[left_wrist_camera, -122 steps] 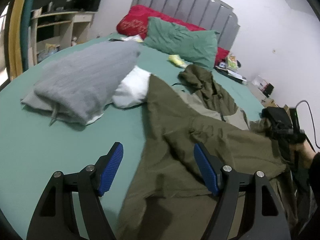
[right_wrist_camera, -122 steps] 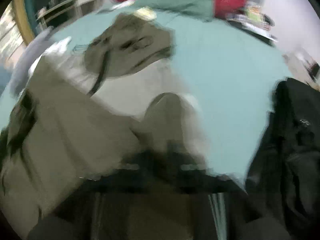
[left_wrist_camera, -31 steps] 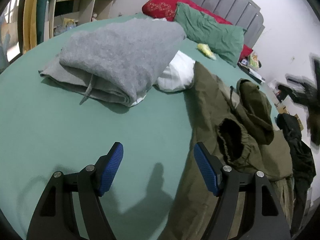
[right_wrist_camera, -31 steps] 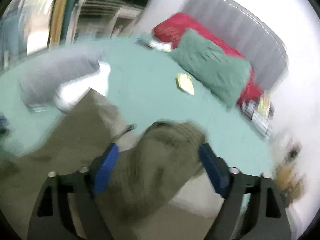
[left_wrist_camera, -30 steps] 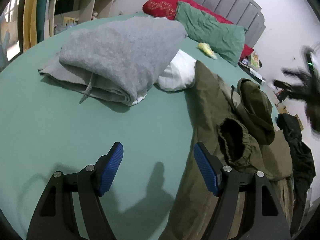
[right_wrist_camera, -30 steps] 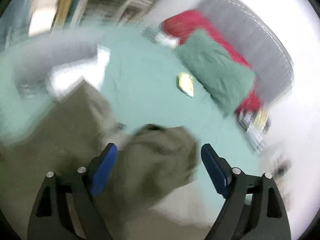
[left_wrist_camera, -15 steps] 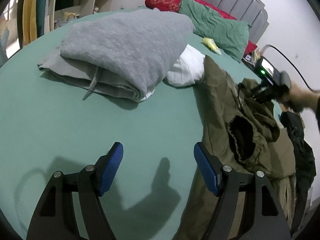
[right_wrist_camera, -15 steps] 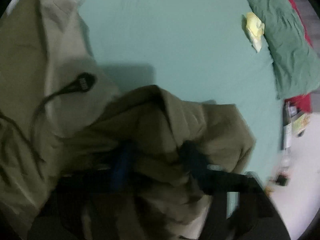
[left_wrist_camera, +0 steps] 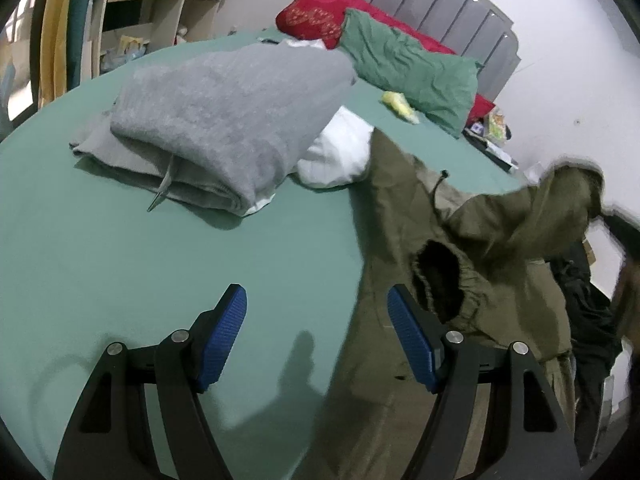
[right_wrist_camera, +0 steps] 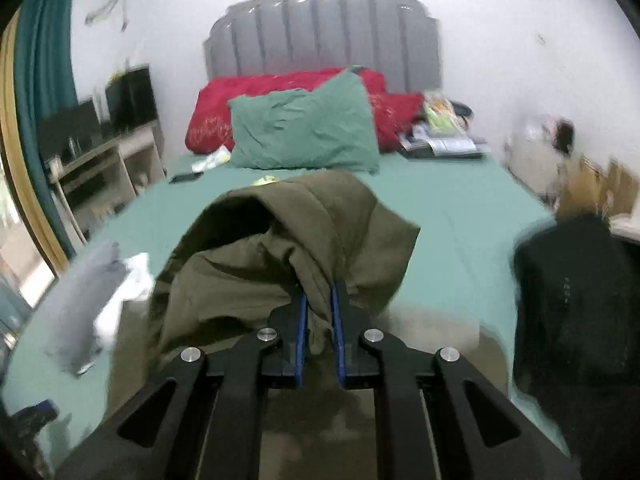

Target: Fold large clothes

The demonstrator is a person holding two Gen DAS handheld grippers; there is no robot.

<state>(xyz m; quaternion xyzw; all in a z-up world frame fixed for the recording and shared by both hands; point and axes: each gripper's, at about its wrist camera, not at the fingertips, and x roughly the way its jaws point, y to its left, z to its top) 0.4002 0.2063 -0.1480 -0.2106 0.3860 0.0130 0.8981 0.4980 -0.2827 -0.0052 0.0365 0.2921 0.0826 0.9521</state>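
An olive green jacket [left_wrist_camera: 404,216] lies on the green bed sheet [left_wrist_camera: 120,248], with an elastic sleeve cuff [left_wrist_camera: 440,276] just beyond my left gripper's right finger. My left gripper [left_wrist_camera: 316,320] is open and empty, low over the sheet beside the jacket's left edge. My right gripper [right_wrist_camera: 319,304] is shut on the jacket's hood [right_wrist_camera: 304,224] and holds it lifted above the bed. The lifted hood also shows in the left wrist view [left_wrist_camera: 560,200] at the right.
A folded grey garment [left_wrist_camera: 224,120] lies on a white one [left_wrist_camera: 340,152] at the left. A green pillow [left_wrist_camera: 408,72] and a red pillow [left_wrist_camera: 320,16] lie by the grey headboard [right_wrist_camera: 320,32]. A black garment [right_wrist_camera: 576,300] lies at the right bed edge. Shelves [left_wrist_camera: 152,4] stand at the left.
My right gripper has closed on the hood and lifted it off the bed to the right. My left gripper has shifted only slightly and stays open.
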